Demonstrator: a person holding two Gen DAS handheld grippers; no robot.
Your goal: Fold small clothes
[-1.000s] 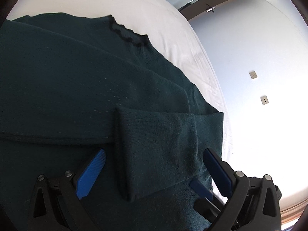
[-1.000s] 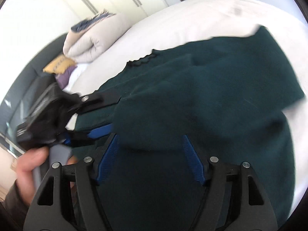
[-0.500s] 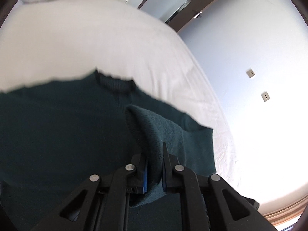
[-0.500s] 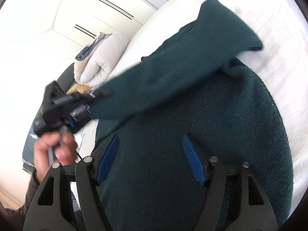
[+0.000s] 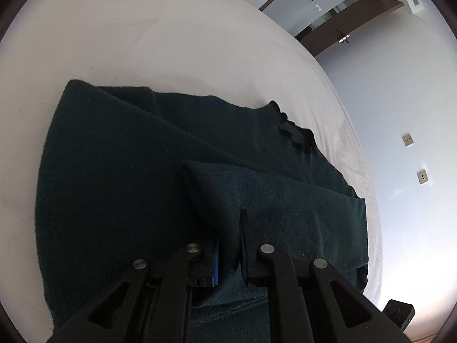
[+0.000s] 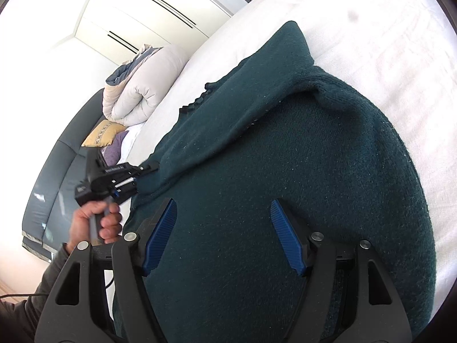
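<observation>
Jaws of my left gripper (image 5: 228, 245) pinch the sleeve (image 5: 285, 205); right gripper (image 6: 222, 234) gapes above the sweater (image 6: 285, 171). Thick knit may slip, unfolding.

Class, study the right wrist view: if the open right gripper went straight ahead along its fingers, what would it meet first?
Most likely the dark green sweater, which fills the space between and ahead of the right gripper. How near the knit lies is unclear from this view.
</observation>
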